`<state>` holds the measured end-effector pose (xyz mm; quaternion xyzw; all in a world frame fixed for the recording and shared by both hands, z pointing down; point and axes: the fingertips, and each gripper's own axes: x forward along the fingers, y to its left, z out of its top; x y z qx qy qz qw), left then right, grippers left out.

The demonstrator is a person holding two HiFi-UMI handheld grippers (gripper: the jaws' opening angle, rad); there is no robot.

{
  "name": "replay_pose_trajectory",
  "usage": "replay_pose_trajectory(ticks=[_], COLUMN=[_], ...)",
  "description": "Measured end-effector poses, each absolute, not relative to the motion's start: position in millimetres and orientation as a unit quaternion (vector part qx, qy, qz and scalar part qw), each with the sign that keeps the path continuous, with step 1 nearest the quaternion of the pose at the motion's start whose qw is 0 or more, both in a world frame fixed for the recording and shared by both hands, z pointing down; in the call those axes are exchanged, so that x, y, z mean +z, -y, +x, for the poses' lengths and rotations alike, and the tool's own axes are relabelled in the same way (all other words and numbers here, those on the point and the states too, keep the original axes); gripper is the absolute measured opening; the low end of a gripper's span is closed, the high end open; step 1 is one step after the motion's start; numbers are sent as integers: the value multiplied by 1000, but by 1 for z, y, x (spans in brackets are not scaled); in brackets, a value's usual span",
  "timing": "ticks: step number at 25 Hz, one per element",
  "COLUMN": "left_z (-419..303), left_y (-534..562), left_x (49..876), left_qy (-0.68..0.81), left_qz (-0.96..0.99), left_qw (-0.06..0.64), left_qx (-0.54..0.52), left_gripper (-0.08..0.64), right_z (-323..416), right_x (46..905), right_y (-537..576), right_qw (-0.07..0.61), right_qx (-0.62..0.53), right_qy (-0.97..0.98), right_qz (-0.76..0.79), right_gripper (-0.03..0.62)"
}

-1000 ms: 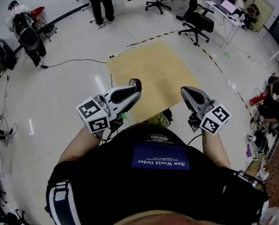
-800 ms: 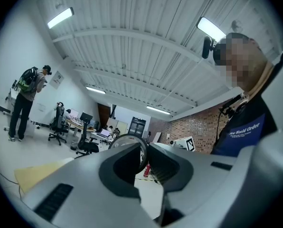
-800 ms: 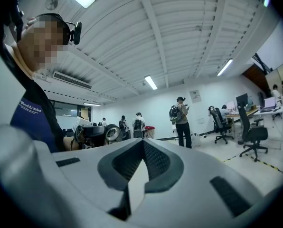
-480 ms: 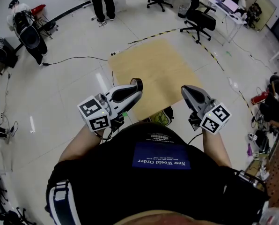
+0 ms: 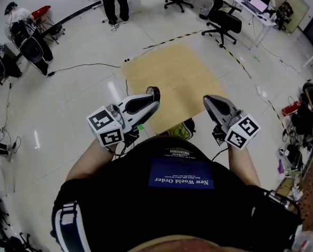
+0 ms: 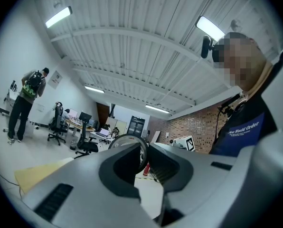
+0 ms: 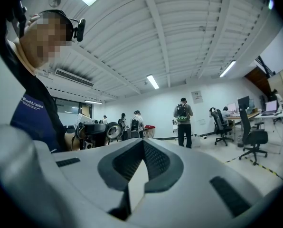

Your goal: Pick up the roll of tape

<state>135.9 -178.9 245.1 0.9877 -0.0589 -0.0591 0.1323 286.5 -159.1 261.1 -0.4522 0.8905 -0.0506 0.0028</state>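
Head view: the left gripper (image 5: 152, 97) clamps the roll of tape (image 6: 143, 152) at its jaw tips, above a tan floor mat (image 5: 172, 77), while the right gripper (image 5: 209, 102) is clenched on nothing.

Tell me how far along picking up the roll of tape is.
Done: the roll of tape is off the floor, clamped between the jaws of the left gripper. In hand: holding it level at waist height. The right gripper is shut and empty. Left: nothing of the pickup itself.

Roll of tape (image 5: 153, 94), upright, pinched between jaws
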Motion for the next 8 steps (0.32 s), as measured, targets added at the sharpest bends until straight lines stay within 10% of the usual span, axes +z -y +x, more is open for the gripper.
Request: replay_pose_trajectory(ticks=[8], left_z=[140], left_y=[180], left_x=[245], left_qy=[58], left_qz=[987], left_qw=[135], left_qx=[-61], left_gripper=[63], right_z=[289], right_x=[262], right_y=[160], right_qw=[0], right_qx=[-50], right_qy=[-891], right_qz=[-450], right_gripper=[-16])
